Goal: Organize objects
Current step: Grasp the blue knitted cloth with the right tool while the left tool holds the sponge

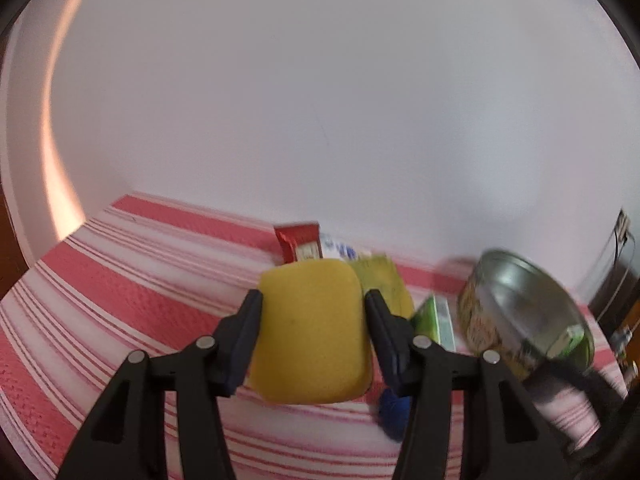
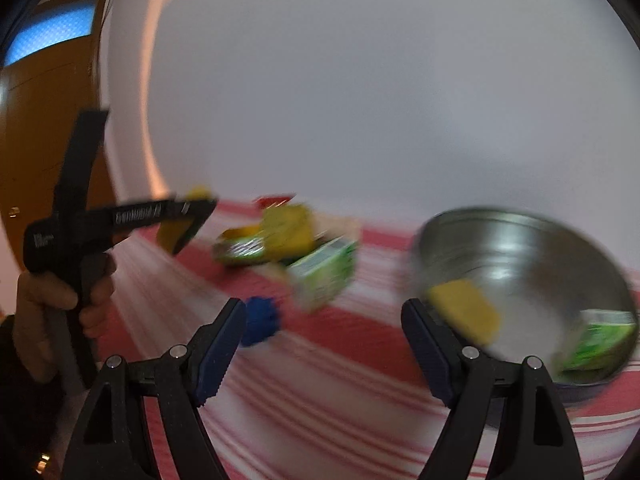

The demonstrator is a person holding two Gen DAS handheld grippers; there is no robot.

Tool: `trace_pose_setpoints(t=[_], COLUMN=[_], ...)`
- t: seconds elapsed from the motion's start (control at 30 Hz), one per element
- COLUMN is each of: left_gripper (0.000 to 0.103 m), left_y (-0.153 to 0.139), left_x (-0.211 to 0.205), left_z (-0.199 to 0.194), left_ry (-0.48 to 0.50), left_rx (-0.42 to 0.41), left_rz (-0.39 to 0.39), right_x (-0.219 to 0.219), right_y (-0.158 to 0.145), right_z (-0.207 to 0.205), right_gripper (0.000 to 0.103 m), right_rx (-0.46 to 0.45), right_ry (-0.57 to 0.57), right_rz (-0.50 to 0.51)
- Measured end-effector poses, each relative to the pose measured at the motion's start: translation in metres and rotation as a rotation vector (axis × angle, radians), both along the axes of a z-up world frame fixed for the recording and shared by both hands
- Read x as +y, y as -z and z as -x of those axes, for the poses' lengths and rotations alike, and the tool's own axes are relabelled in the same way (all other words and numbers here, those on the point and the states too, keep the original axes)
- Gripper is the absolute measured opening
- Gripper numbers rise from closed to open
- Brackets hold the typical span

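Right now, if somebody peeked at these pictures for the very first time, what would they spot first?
Probably the yellow sponge, squeezed between the left gripper's fingers, up off the red-and-white striped cloth. Next comes the shiny metal bowl on the right, with another yellow piece and a green carton inside it. The right gripper hangs open and empty in front, with a small blue thing on the cloth nearby.

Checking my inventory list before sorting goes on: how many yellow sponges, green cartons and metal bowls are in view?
Yellow sponges: 2
Green cartons: 2
Metal bowl: 1
Total: 5
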State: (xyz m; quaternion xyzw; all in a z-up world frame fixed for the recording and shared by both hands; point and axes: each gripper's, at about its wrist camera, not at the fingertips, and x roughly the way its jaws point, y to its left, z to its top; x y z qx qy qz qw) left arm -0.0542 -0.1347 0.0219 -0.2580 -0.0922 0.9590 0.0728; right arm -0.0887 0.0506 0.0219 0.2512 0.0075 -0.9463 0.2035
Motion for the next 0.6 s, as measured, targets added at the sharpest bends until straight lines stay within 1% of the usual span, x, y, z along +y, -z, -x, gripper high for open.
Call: trace_pose_setpoints(t=[0.07, 0.17, 0.27, 0.33, 0.4, 0.47, 0.57, 0.6], left_gripper=[0.052, 0.052, 0.052, 0.052, 0.052, 0.052, 0.052, 0.052], left_y=[-0.005, -0.01, -0.011, -0.011, -0.01, -0.011, -0.011, -0.011], left_x=[-0.004, -0.011, -0.016, -0.018, -0.021, -0.019, -0.021, -0.021], left_z=[-0.004, -0.009, -0.011, -0.008, -0.006, -0.005, -0.005, -0.005], left_ry=[-0.032, -0.074, -0.108, -0.12, -0.121, -0.123, -0.132, -0.133], left_rx=[0.034, 0.064, 0.064, 0.049, 0.036, 0.033, 0.035, 0.03], left_rz=[0.011, 0.023, 0.024, 0.02, 0.007, -0.001, 0.001, 0.002], right_x=[-0.016, -0.044, -0.065, -0.076, -0.083, -0.086, -0.093, -0.094], right_y=[0.005, 0.014, 0.025, 0.032, 0.036, 0.035, 0.04, 0.043], right_z=[0.011, 0.03, 0.05, 0.061, 0.071, 0.075, 0.087, 0.09], right_gripper=[0.082, 0.082, 0.082, 0.082, 0.082, 0.082, 0.081, 0.072], right_rx=[-0.048, -0.111, -0.185, -0.234, -0.25, -0.239, -0.26, -0.285], right_ry=[-0.028, -0.038, -0.044, -0.044, -0.034, -0.021, 0.007, 0.007], right_rz=[-0.01, -0.082, -0.115, -0.13, -0.14, -0.136, -0.179, -0.185])
